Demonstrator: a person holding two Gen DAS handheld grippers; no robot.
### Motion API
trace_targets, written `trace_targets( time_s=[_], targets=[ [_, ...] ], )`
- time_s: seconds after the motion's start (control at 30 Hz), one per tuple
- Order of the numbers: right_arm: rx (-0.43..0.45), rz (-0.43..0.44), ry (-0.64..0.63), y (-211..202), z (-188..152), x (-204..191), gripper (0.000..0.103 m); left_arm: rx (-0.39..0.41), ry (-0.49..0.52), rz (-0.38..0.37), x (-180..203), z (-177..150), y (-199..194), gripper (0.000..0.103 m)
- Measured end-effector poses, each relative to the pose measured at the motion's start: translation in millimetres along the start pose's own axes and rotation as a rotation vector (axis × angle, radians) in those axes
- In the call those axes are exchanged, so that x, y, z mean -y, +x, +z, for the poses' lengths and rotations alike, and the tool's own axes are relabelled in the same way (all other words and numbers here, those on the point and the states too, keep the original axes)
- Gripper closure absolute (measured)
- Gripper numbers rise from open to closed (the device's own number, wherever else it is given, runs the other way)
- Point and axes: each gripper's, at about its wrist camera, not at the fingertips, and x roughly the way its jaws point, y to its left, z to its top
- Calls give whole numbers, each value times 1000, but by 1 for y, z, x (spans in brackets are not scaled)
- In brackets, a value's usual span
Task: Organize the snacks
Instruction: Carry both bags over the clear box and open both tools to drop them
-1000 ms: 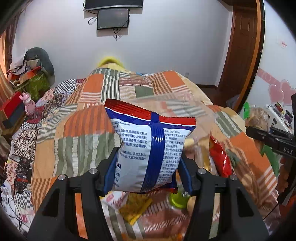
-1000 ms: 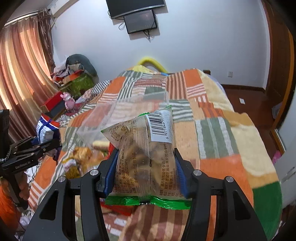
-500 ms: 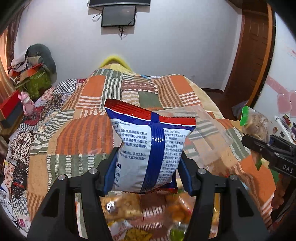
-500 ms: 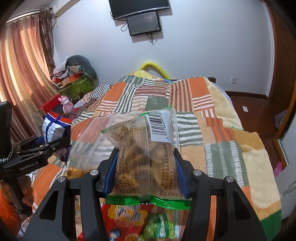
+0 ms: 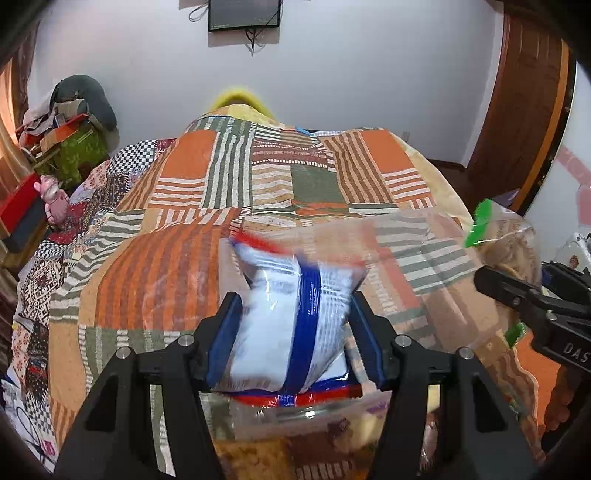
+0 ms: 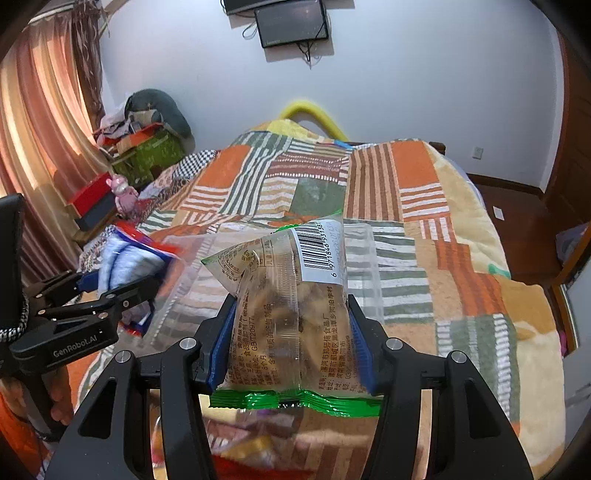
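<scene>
Both over the clear bin (image 6: 369, 254): left gripper (image 5: 295, 325) pinches the blue-striped bag (image 5: 291, 314), right gripper (image 6: 290, 332) clamps the green-edged packet (image 6: 291, 306) (drop next, likely).

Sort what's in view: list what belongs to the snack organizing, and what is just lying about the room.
Part of the job:
- blue-and-white snack bag, held by the left gripper
- green-edged snack bag, held by the right gripper
- clear plastic bag

Just lying about:
- patchwork quilt
- pink plush toy
- wall screen
- curtains
</scene>
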Motion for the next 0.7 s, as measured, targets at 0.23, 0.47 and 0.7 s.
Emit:
trace_targets(
  time_s=[0.23,0.47,0.7],
  targets=[
    [-67,13,-5,23,2,2,52,0,15,-18,6,5,9,44],
    [-103,5,-26,27,0,-1,49,10,9,-23,4,2,4,44],
    [-39,-7,-63,-5,4,-8,39,34,16,-35,3,1,-19,42]
  ],
)
